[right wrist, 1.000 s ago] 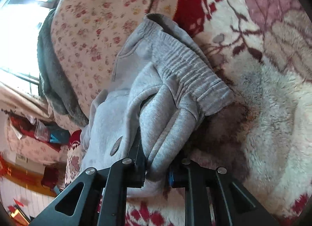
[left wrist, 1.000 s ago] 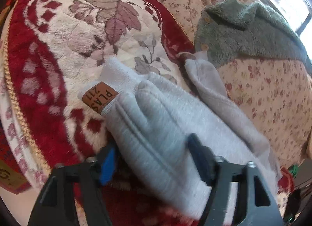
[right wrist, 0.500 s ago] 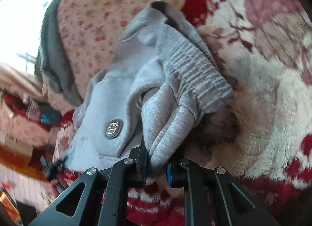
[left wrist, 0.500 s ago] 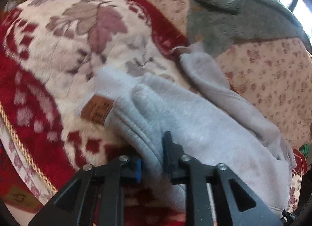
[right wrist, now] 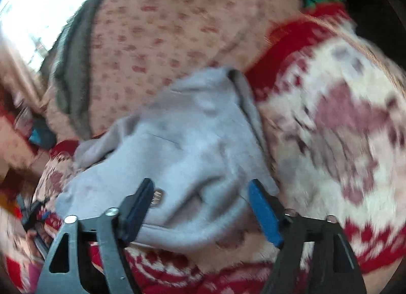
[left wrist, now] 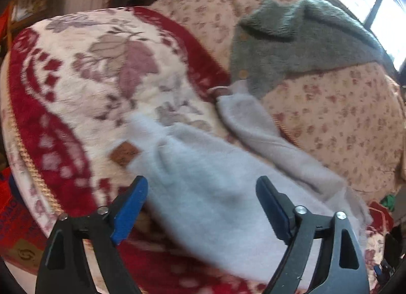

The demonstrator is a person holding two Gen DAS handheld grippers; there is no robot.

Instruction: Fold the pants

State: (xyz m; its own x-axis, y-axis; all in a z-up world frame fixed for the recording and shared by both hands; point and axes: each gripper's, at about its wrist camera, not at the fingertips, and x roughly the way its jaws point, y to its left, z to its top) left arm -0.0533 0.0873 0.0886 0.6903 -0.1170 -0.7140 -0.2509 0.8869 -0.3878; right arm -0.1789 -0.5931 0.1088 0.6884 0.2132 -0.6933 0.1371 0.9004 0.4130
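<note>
Two claws spread wide over grey pants on a red-and-cream blanket.

On the left, the left claw (left wrist: 200,207) is released, its blue pads either side of the pants (left wrist: 215,192), gripping nothing; a leather patch (left wrist: 124,153) shows by the bundle's edge. On the right, the right claw (right wrist: 200,210) is equally released over the bunched pants (right wrist: 182,146). The fold looks just set down; next, probably regrip an edge and flatten. No containers visible.

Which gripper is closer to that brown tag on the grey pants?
Left. The left gripper hangs open just below the brown tag on the grey pants. The right gripper, also open, sits at the other end, where no tag shows.
</note>
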